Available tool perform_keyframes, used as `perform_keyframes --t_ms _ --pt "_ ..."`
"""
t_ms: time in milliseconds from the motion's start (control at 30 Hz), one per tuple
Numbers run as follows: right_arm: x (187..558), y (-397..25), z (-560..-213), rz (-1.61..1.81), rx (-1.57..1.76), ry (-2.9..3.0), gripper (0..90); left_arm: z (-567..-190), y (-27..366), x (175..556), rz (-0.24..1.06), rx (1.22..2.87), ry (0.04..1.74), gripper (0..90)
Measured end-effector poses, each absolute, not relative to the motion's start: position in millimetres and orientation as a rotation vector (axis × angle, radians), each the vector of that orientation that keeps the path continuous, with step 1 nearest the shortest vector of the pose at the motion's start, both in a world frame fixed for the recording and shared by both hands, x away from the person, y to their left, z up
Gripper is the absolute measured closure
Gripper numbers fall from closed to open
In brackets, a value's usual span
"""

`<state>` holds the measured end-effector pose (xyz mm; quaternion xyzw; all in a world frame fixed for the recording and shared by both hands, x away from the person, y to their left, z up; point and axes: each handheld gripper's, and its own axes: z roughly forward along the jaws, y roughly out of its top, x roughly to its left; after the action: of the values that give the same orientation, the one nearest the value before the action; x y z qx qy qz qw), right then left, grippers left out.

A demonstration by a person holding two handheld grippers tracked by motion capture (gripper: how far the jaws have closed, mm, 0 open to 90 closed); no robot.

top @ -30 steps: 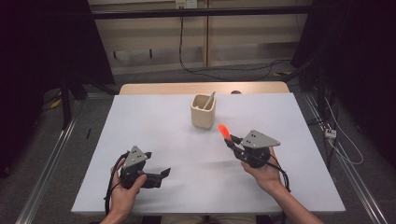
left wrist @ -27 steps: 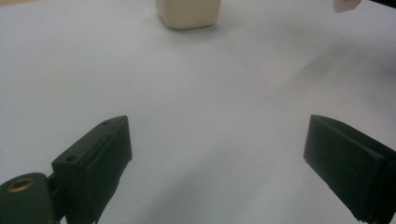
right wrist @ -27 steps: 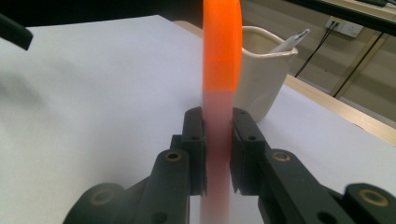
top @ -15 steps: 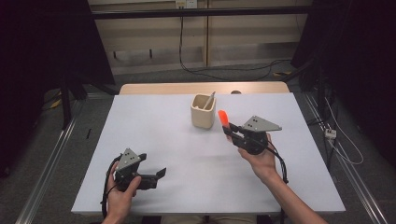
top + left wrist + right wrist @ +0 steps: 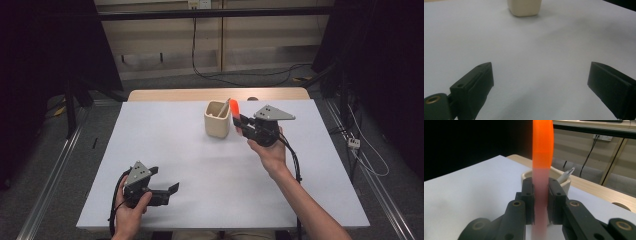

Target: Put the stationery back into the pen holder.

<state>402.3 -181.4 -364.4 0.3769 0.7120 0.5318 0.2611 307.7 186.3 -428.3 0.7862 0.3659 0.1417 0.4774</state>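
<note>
At the near left of the bench (image 5: 200, 165), the left claw (image 5: 170, 192) rests low over the white top in the person's left hand (image 5: 131, 212), its 2 jaws spread wide with nothing between them. From the left gripper view, those jaws stand well apart over bare white surface, and the cup (image 5: 524, 7) sits far ahead at the top edge. A black cable loops from this claw back toward the near edge.

Farther right, toward the far middle of the bench, the beige cup (image 5: 217, 119) stands upright on the white top. A pale utensil (image 5: 225, 107) leans inside it, its tip showing above the rim; in the right gripper view the same utensil (image 5: 566, 175) pokes out at the cup's right side.

Just right of the cup, the right claw (image 5: 239, 123) is held above the bench in the right hand (image 5: 270, 152), its jaws pressed closed on the stick (image 5: 234, 109). This stick is orange at its upper end and pale pink lower down, and it stands about upright, its orange tip just beside the cup's right rim. In the right gripper view the stick (image 5: 542, 157) rises between the 2 jaws, which clamp its pale part, with the cup (image 5: 564, 183) right behind it.
</note>
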Motion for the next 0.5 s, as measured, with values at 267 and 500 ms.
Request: perform_keyframes --t_ms 267,500 --pt "428.9 -177.9 -359.5 1.452 1.068 1.886 77.8 -429.5 188.7 309.3 0.340 1.928 0.908 6.6" --pt "441.7 -175.4 -351.9 1.439 1.080 1.873 77.8 -428.5 189.6 308.2 0.387 1.946 0.891 6.6"
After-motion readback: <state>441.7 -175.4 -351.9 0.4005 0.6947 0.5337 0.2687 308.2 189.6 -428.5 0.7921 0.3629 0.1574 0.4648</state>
